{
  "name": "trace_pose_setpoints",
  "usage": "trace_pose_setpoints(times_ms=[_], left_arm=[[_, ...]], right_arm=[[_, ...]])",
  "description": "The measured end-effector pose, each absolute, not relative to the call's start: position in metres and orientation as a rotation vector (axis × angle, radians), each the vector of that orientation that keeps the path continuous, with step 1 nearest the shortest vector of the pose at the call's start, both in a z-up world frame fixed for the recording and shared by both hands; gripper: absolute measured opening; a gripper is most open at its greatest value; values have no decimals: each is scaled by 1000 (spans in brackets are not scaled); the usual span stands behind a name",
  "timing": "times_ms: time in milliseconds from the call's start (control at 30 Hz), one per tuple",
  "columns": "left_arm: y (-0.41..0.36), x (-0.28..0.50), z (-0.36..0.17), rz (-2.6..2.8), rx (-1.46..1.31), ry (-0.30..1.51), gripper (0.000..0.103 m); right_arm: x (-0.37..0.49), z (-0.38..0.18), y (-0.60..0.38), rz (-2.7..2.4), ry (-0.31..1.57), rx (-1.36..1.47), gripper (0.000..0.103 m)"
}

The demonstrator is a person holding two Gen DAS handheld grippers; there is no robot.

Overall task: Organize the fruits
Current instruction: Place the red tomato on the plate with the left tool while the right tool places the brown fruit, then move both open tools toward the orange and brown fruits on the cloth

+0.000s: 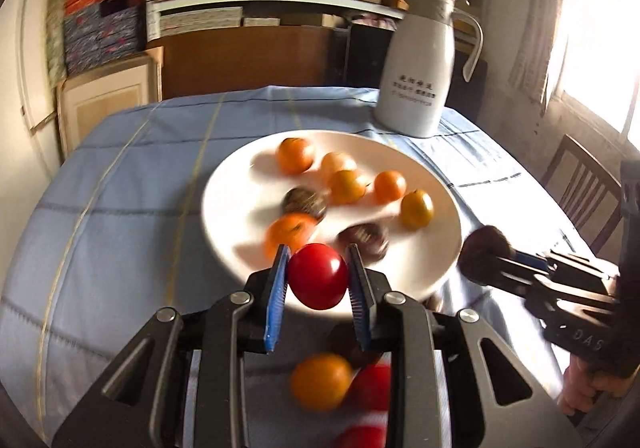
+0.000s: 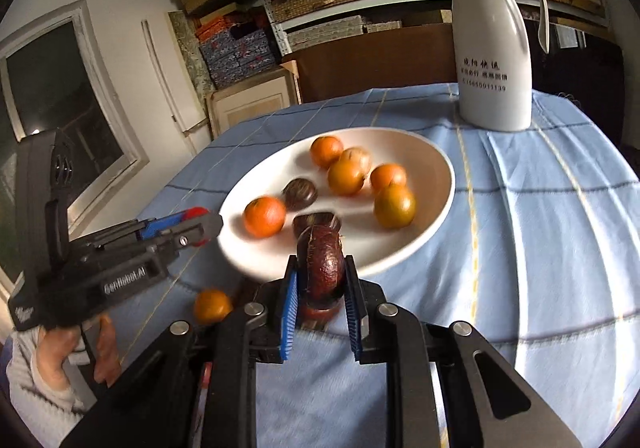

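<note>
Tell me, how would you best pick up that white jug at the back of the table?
Probably by the handle. The white jug stands upright on the blue tablecloth, and its body looks far too wide for the fingers. The thin curved handle arches out on the jug's right side in both views, so come in from that side and close across the strap near its top.

The right gripper (image 2: 322, 280) clamps a dark brown fruit (image 2: 321, 266) just before the white plate (image 2: 432, 216) of oranges (image 2: 265, 216) on the tabletop (image 2: 540, 268).
</note>
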State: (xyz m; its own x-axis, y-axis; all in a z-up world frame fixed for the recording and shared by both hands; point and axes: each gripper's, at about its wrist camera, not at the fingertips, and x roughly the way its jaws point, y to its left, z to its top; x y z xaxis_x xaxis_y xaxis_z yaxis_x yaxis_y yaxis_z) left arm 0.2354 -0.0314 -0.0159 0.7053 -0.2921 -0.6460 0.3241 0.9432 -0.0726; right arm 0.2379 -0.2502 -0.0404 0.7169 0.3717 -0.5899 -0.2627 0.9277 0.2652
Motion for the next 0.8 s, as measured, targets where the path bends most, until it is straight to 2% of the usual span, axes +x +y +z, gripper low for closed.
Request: trace_pose_setpoints(times_ms=[167,233,267,300,333,367,400,433,467,500,600,800], left_arm=[[-58,267,-35,-373,67,767,28],[-62,272,-43,-377,78,784,32],[-62,273,-44,-395,70,784,37],[-59,273,-41,-415,45,778,50],[-57,271,-40,-412,32,765,53],[-54,269,-37,-396,28,743,62],[-51,267,-34,-371,37,724,74],[-49,267,-33,-341,43,713,82],[-45,267,-32,-305,46,698,96],[-40,266,-30,-287,38,684,98],[-25,265,-31,-294,-28,701,98],[0,257,-38,-233,-87,714,98]], right_arm=[[268,-58,-248,317,708,162,22],[272,-64,-250,313,721,166,22],[273,-66,-253,310,724,184,22],[273,-65,-256,308,722,206,25],[270,-64,-256,309,712,220,29],[267,-60,-259,307,692,228,31],[264,-57,-261,309,670,232,35],[260,-54,-263,308,649,240,37],[258,-53,-263,306,638,247,41],[256,-52,-265,302,626,256,47],[254,-55,-269,285,624,271,52],[249,-68,-272,275,676,293,57]])
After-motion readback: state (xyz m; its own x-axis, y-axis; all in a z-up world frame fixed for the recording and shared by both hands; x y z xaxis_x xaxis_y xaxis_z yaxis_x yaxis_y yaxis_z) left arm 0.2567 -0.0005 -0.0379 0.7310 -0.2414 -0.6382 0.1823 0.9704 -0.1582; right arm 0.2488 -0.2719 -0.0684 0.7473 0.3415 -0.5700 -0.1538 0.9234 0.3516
